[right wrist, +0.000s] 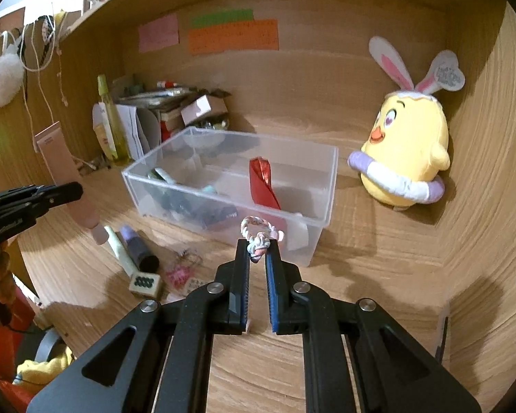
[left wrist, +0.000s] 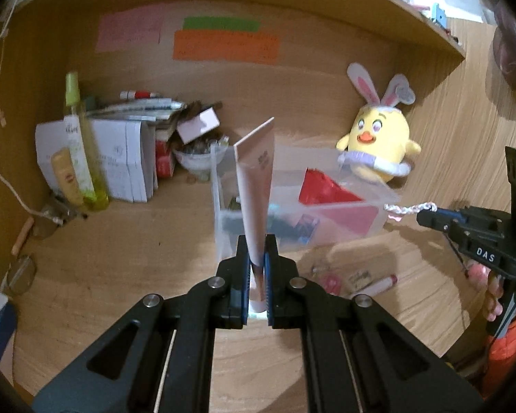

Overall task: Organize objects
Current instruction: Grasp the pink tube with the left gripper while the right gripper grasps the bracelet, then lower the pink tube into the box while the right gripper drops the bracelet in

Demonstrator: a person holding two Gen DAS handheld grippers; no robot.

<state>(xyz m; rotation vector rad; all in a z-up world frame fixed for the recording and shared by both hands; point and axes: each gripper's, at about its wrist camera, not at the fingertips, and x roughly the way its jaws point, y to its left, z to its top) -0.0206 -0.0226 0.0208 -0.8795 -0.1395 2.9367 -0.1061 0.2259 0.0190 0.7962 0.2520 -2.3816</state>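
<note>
My left gripper (left wrist: 257, 247) is shut on a pink squeeze tube (left wrist: 256, 186), held upright with its flat crimped end up, in front of a clear plastic bin (left wrist: 220, 203). The same pink tube (right wrist: 60, 168) shows at the left of the right wrist view, clamped by the left gripper (right wrist: 75, 189). My right gripper (right wrist: 258, 249) is shut on a small braided pink-and-white hair tie (right wrist: 258, 232), just before the clear bin's (right wrist: 323, 172) near wall. In the left wrist view the right gripper (left wrist: 423, 216) holds that hair tie (left wrist: 407, 209) beside the bin. A red packet (right wrist: 263, 182) stands inside.
A yellow chick plush (right wrist: 407, 151) leans in the right corner. Bottles, papers and boxes (left wrist: 120, 151) crowd the back left. Loose on the desk lie a purple tube (right wrist: 137, 246), a green tube (right wrist: 118, 246), a mahjong-like tile (right wrist: 145, 284), a pink trinket (right wrist: 177, 273) and a marker (left wrist: 378, 285).
</note>
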